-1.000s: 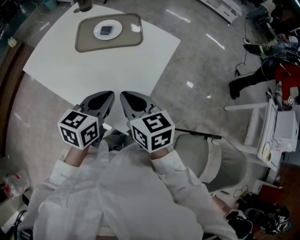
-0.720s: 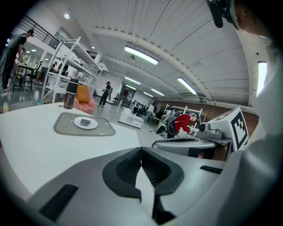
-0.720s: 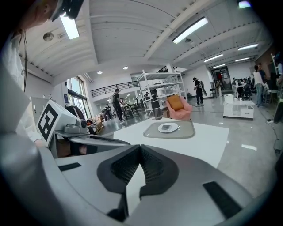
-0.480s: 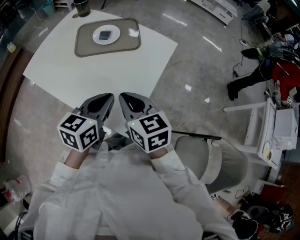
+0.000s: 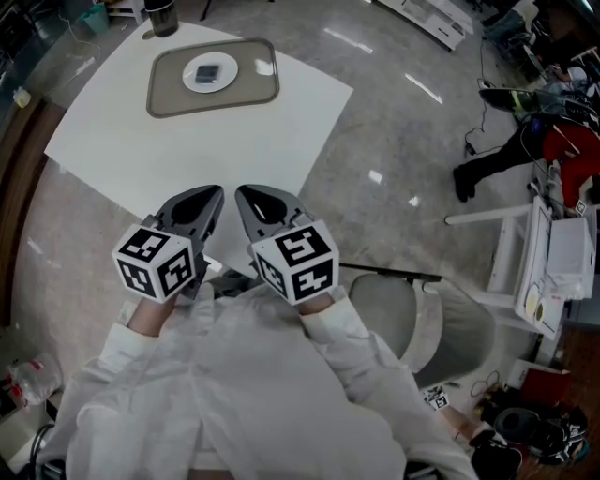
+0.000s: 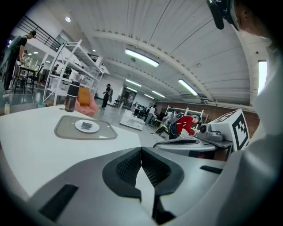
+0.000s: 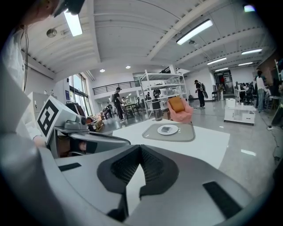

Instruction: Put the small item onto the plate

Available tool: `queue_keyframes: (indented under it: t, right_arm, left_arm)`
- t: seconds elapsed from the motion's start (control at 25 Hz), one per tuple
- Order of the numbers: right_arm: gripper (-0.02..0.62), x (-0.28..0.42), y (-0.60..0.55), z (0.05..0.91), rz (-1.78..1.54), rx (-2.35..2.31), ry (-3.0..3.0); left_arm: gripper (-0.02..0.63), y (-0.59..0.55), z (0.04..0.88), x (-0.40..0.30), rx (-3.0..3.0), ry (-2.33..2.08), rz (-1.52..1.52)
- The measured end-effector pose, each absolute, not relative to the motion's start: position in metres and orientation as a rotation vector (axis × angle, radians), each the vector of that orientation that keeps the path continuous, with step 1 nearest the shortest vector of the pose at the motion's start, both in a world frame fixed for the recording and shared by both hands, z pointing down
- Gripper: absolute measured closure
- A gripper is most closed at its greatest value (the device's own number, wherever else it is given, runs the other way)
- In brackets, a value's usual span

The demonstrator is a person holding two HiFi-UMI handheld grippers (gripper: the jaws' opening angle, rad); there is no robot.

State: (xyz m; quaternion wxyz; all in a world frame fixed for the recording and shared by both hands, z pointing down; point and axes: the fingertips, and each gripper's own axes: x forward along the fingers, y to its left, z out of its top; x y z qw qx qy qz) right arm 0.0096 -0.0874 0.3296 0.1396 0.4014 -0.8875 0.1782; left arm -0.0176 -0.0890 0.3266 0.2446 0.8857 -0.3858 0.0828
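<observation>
The white table (image 5: 187, 141) takes up most of what I can see from here, standing on a glossy grey floor with a pale chair (image 5: 422, 319) off to the person's right. The person, in white sleeves, is at the near corner of the table. A grey mat (image 5: 169, 94) lies towards the far side of the tabletop.

The left gripper (image 5: 216, 192) and the right gripper (image 5: 243, 192) are side by side over the near corner, well apart from the mat. Both are clenched, jaws pressed together with nothing between them.

On the mat sits a white plate (image 5: 191, 77), and the small item (image 5: 210, 70), dark and flat, lies on the middle of that plate. A dark cup (image 5: 161, 16) stands at the far edge of the table, just beyond the mat.

To my eye the job looks done, so the risk from here is meddling. Reaching out again could nudge the plate's rim and slide the item off, or push the whole mat across the smooth tabletop. A long reach across could also catch the cup and tip it over near the edge. A closed gripper coming in low would shove the item rather than pick it up.
</observation>
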Motion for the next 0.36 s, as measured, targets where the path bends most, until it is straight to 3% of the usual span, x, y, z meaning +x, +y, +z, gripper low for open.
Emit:
queue_keyframes:
  t: [0.36]
  right_arm:
    - [0.58, 0.0132, -0.0929, 0.3362, 0.471, 1.122, -2.551]
  left_arm:
    - [0.595, -0.097, 0.3317, -0.0081, 2.429, -1.012, 0.245]
